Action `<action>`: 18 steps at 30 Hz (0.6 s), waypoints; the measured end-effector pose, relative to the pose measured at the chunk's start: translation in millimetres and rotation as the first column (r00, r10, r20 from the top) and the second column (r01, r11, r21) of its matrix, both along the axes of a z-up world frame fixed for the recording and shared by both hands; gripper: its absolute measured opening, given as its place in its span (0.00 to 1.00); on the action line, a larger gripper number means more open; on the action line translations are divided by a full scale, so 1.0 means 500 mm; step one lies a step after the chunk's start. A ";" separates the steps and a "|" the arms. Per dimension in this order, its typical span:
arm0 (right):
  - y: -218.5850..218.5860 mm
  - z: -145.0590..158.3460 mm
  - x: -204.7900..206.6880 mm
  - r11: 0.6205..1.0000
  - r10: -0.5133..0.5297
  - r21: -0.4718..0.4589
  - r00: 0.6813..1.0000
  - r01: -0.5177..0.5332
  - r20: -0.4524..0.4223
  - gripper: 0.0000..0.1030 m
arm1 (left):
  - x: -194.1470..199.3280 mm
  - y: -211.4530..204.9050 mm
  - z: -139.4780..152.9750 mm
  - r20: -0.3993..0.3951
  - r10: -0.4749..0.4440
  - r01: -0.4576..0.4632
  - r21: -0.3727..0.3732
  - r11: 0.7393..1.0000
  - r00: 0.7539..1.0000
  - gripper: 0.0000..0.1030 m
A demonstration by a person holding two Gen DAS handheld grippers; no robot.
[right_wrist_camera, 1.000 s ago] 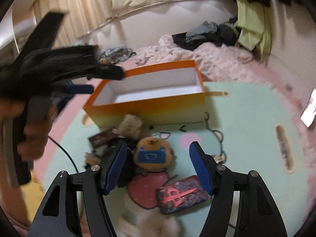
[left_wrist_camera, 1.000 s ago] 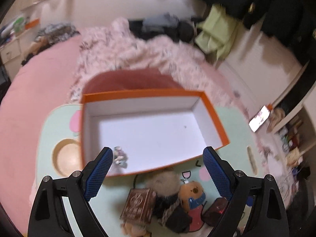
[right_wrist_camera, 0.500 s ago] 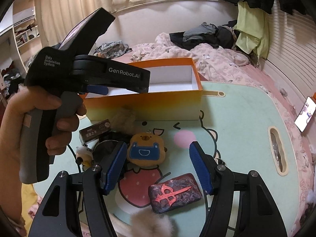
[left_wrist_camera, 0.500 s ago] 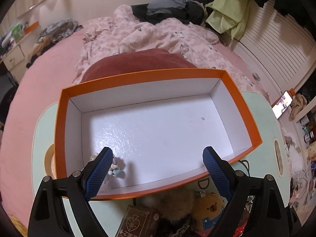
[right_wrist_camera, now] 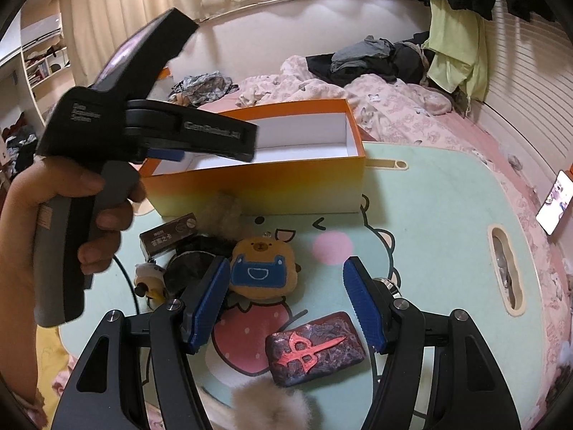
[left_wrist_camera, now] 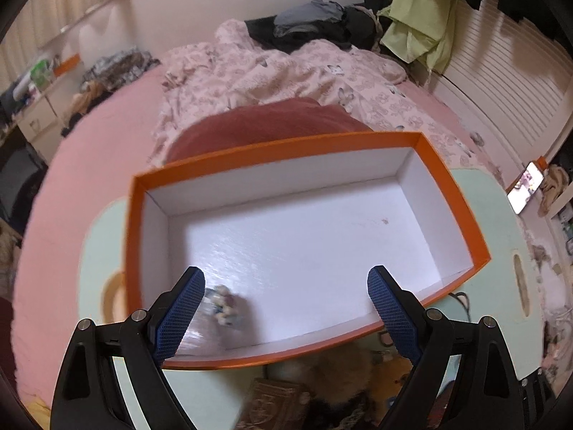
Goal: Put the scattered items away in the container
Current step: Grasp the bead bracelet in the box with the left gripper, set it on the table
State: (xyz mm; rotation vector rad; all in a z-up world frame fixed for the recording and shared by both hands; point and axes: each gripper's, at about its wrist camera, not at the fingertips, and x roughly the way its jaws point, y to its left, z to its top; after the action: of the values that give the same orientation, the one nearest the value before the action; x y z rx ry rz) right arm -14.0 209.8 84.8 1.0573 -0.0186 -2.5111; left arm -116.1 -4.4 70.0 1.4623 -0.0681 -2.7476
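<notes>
Left gripper: jaws wide apart, empty, over orange box | small trinket lies in box's near-left corner | right gripper: jaws apart, empty, above bear plush on mat | patterned case near it.

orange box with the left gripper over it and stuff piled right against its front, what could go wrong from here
1. The left gripper hangs open low over the orange box; pulling back, a finger could catch the near wall and shove the box.
2. The fluffy ball touches the box front, so grabbing it may nudge the box.
3. The capybara charm lies beside the black pouch; the open right gripper might pinch both.
</notes>
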 end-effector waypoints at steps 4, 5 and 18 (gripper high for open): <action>0.003 0.000 -0.001 1.000 0.000 -0.010 1.000 0.000 0.000 0.64 | 0.012 -0.022 0.023 -0.030 0.007 -0.010 -0.079 0.997 1.000 0.89; 0.003 -0.001 -0.001 1.000 0.004 -0.012 1.000 -0.004 0.003 0.64 | 0.014 -0.027 0.026 -0.030 0.008 -0.010 -0.088 0.996 1.000 0.89; 0.011 -0.002 -0.001 0.999 0.007 -0.032 1.000 -0.007 0.005 0.64 | -0.024 -0.080 0.030 0.155 0.000 0.012 -0.075 0.997 0.988 0.73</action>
State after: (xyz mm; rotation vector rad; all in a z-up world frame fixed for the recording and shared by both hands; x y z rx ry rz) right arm -14.2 215.3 83.7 1.0496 -0.0566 -2.4933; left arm -128.2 -44.3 84.9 1.6549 -0.1779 -2.5995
